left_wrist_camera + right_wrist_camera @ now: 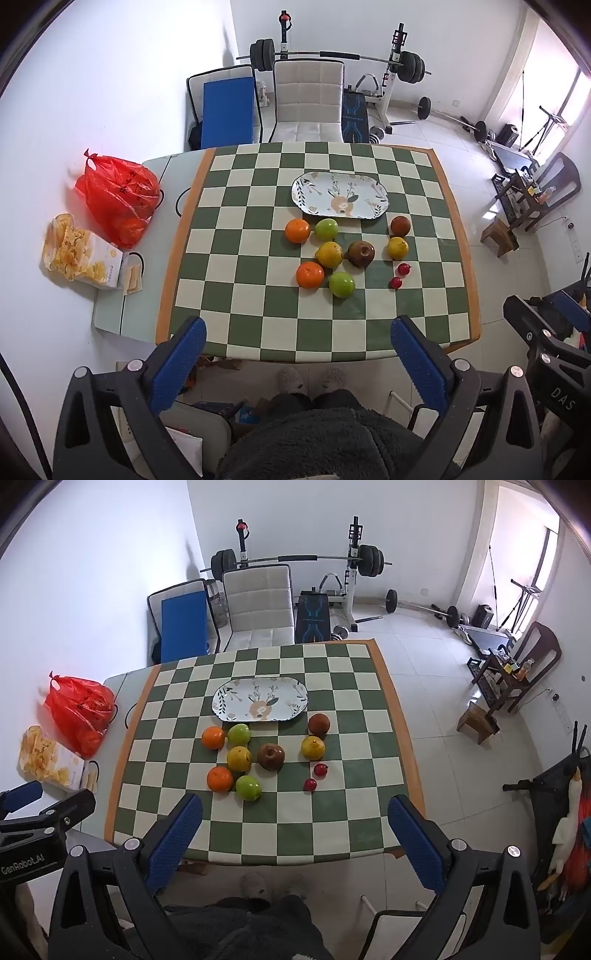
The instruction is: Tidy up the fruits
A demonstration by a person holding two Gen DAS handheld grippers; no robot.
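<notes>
An empty floral oval plate [365,184] [236,698] lies on the green-and-white checkered tablecloth. In front of it lie two oranges [297,230] [310,275], two green apples [326,229] [341,284], two yellow lemons [329,254] [398,247], a brown-red apple [361,253] [271,756], a dark round fruit [400,225] and two small red fruits [404,268] [395,283]. My left gripper [298,332] is open and empty, high above the table's near edge. My right gripper [295,810] is open and empty too, held just as high.
A red plastic bag [114,195] and a chips box [79,254] sit on the grey side table at the left. A white chair [307,96] stands behind the table. Gym weights line the back wall. The person's legs [314,424] are below.
</notes>
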